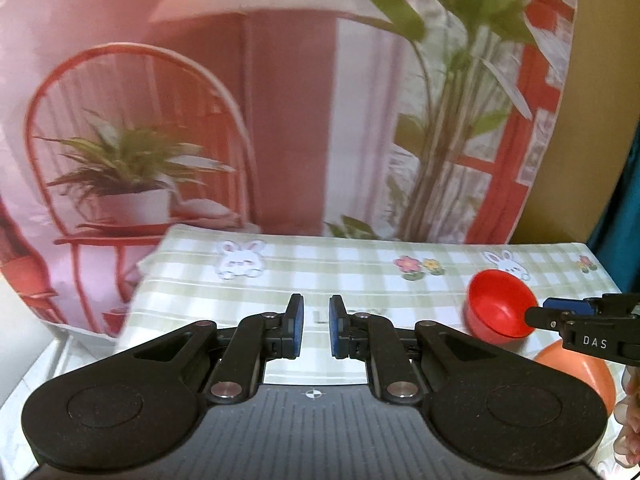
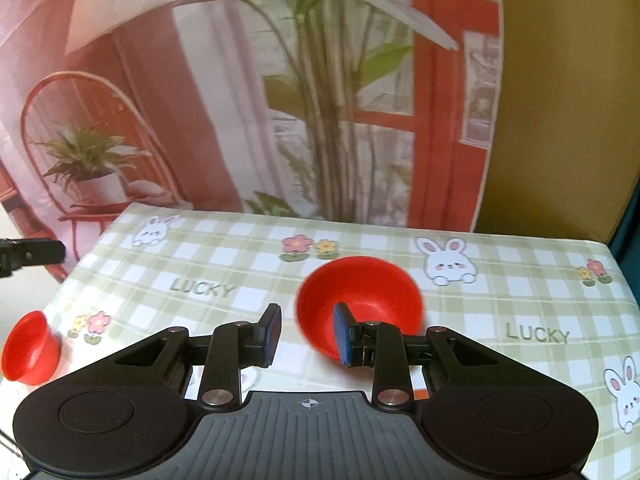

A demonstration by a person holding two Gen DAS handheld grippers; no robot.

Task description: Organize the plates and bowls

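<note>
The left gripper (image 1: 316,326) is held above the near part of the table, its blue-padded jaws parted by a narrow gap with nothing between them. The right gripper (image 2: 306,334) is held with its jaws set wider apart and nothing clamped; its right blue pad (image 2: 343,334) overlaps the near rim of a red bowl (image 2: 360,300), though whether pad and rim touch cannot be told. This bowl is tilted, its opening turned toward the camera, and is seen over the green checked tablecloth (image 2: 520,280) printed with rabbits, flowers and the word LUCKY.

In the left wrist view the same red bowl (image 1: 500,304) is seen at the right, with the tip of the right gripper (image 1: 560,312) just beside its rim. An orange bowl (image 1: 580,368) is partly visible below that gripper, near the table's front edge.

A second, smaller red bowl (image 2: 28,346) is seen at the far left edge of the cloth in the right wrist view, also tilted. Behind the table a printed backdrop (image 1: 200,100) showing a chair and potted plants is hung.
</note>
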